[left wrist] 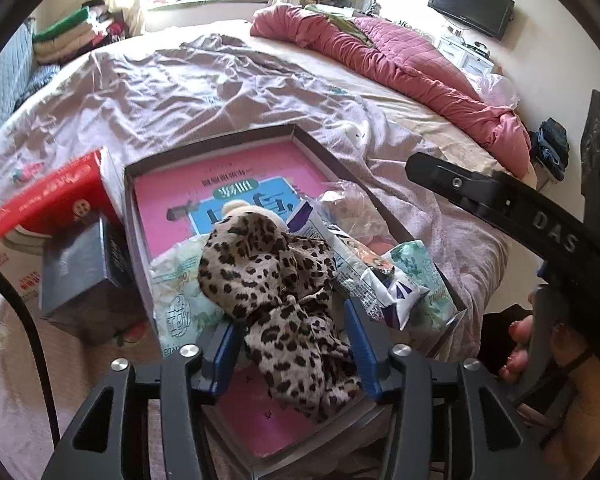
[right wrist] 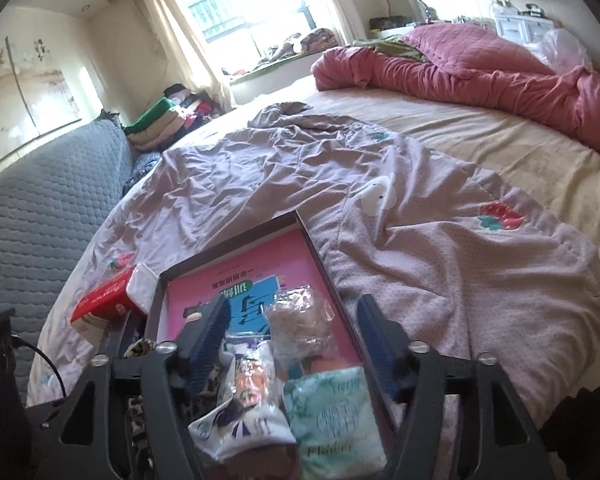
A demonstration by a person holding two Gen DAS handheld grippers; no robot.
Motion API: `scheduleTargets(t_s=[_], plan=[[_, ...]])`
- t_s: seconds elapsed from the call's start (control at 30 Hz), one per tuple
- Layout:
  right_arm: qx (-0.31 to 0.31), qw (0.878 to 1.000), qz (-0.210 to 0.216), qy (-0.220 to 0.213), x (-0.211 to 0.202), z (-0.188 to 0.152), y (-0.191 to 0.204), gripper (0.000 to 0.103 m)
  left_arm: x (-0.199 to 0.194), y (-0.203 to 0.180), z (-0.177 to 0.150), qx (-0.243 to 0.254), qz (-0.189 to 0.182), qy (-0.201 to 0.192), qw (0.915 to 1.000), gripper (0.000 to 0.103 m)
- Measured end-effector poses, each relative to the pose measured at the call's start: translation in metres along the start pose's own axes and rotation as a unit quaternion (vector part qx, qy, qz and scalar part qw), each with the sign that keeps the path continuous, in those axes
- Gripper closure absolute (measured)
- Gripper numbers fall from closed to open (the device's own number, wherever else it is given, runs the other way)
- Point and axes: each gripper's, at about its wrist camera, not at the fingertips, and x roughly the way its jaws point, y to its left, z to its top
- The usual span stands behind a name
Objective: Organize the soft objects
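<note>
You are working over a leopard-print cloth, soft and matt. Beside it lie glossy, crinkled plastic packets. The cardboard tray has a smooth pink printed floor. The bedsheet under it is wrinkled, matt fabric.

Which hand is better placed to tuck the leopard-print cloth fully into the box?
Left. Its fingers straddle the leopard-print cloth spilling over the box edge; the right gripper is open above the packets.

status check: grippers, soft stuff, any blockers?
Left gripper open, leopard-print cloth lying loose between its fingers. Right gripper open, empty, over the snack packet. Soft items piled in the box. No blockers seen.
</note>
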Motion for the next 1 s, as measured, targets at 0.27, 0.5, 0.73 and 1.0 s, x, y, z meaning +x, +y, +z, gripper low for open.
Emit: scheduleTargets(t_s=[0.27,0.5,0.73,1.0], plan=[[-0.027,1.000,-0.011,-0.004,-0.030,-0.003,0.017,0.029,-0.035,0.006,-0.004,-0.007,0.020,-0.033,0.9992,0.037],[-0.062,0.998,-0.010,-0.011,-0.053,-0.012,0.045,0.027,-0.064,0.020,-0.015,-0.023,0.053,-0.048,0.9972,0.024],[-0.097,0.995,-0.001,-0.023,-0.078,-0.039,0.080,0.024,-0.084,0.038,-0.038,-0.038,0.102,-0.043,0.9931,0.024],[-0.113,0.993,0.009,-0.008,-0.101,-0.064,0.100,0.022,-0.123,0.056,-0.073,-0.109,0.113,-0.065,0.9855,0.024]])
